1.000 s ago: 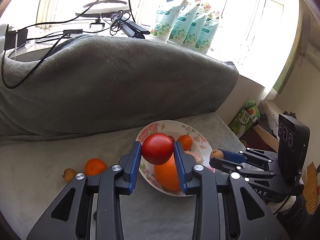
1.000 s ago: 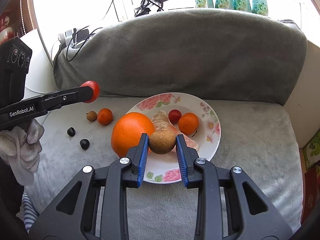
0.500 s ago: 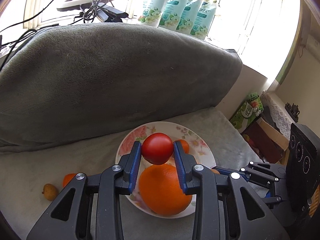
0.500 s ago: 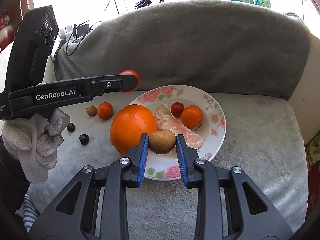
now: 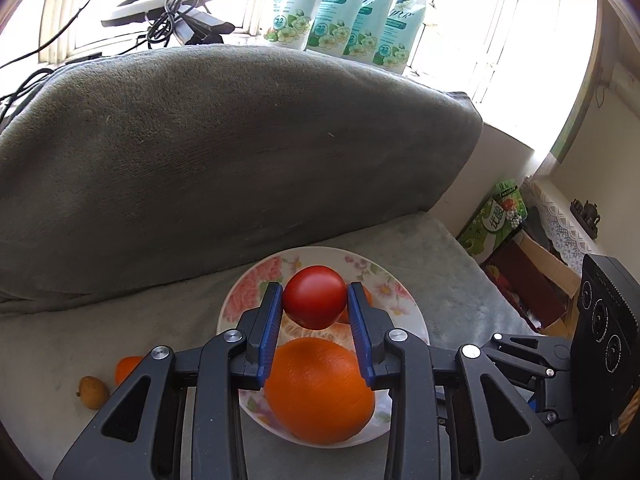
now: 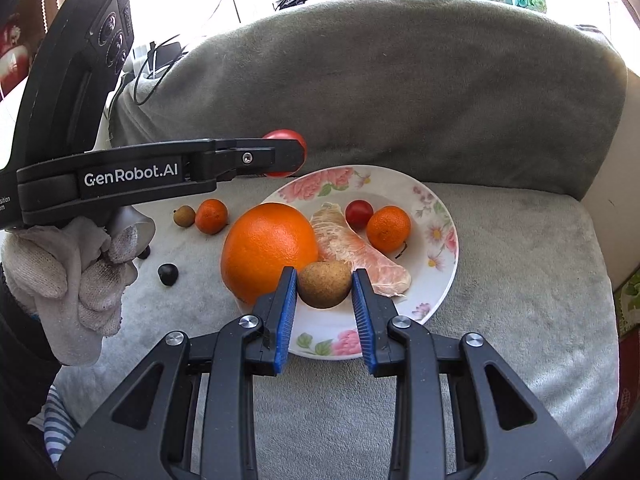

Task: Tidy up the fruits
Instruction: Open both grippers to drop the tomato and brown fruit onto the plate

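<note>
The left gripper (image 5: 315,307) clamps a red tomato (image 5: 314,297) above the floral plate (image 5: 244,300) at lower centre of its view; the right gripper (image 6: 324,294) pinches a brown kiwi (image 6: 325,284) over the plate's near rim; a big orange (image 6: 269,252), pomelo segment (image 6: 352,250), cherry tomato (image 6: 359,212) and mandarin (image 6: 388,228) lie on the plate; another mandarin (image 6: 211,216) and a small tan fruit (image 6: 184,216) sit on the grey blanket (image 6: 520,280) to its left.

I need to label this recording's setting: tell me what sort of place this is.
Most likely a lived-in room at home, not a lab or shop. A sofa-like seat draped in a grey blanket holds a floral plate of fruit, and refill pouches line a sunny windowsill beside tangled cables.
</note>
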A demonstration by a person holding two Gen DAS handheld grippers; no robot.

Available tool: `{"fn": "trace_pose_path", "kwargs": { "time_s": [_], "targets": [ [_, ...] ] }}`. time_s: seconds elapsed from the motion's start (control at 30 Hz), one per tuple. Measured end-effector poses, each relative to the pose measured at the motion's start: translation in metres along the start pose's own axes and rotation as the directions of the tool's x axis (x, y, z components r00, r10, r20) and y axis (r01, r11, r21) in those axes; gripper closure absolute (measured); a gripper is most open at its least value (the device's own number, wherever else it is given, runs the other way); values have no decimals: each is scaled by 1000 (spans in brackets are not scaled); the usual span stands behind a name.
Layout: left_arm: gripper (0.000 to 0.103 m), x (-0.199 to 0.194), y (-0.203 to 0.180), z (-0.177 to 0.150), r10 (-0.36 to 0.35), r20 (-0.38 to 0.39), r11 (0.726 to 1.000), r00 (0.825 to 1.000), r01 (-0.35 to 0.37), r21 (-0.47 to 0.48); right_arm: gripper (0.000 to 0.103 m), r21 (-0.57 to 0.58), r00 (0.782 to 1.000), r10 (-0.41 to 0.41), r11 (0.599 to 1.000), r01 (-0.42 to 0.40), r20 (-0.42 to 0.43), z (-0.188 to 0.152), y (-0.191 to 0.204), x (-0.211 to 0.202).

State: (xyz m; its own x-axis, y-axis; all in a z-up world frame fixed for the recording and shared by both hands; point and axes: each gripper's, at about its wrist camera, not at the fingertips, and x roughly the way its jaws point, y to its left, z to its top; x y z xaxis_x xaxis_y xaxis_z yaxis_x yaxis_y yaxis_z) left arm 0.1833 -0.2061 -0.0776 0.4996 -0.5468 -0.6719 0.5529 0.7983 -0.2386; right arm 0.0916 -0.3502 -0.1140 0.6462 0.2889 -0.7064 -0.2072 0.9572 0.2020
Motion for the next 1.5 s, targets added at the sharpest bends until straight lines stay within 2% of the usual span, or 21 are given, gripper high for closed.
{"fn": "trace_pose_path", "kwargs": {
  "time_s": [0.13,0.17,0.23,0.3,0.37,0.43,0.5,0.6,1.13,1.5],
  "targets": [
    [71,1,0,0,1,-4,1000,1000,-1,1,74,-2,1000,-2,1000,2,0,0,0,0],
    [67,1,-1,1,2,-3,1000,1000,-2,3,72,0,1000,-3,1000,3,0,0,0,0],
    [63,1,-2,1,5,2,1000,1000,-5,8,60,3,1000,-4,1000,4,7,0,-1,-1],
    [58,0,-3,2,12,6,1000,1000,-12,17,45,0,1000,-7,1000,7,17,0,0,-4],
    [49,-1,-4,2,16,11,1000,1000,-16,19,39,-6,1000,-8,1000,8,23,0,1,-6],
    [47,-2,-5,3,15,13,1000,1000,-15,22,33,-12,1000,-8,1000,9,29,0,2,-8],
    [36,-4,-6,3,19,17,999,1000,-19,25,23,-16,999,-8,1000,9,37,0,4,-10],
    [34,-6,-7,2,25,23,999,999,-26,29,16,-15,999,-3,1000,3,44,-1,4,-13],
    [29,-20,-12,-1,51,42,998,998,-53,44,13,-17,998,-31,999,32,55,0,7,-20],
    [29,-45,-6,-2,68,88,997,994,-72,41,13,-41,998,-3,999,6,69,3,23,-29]
  ]
}}
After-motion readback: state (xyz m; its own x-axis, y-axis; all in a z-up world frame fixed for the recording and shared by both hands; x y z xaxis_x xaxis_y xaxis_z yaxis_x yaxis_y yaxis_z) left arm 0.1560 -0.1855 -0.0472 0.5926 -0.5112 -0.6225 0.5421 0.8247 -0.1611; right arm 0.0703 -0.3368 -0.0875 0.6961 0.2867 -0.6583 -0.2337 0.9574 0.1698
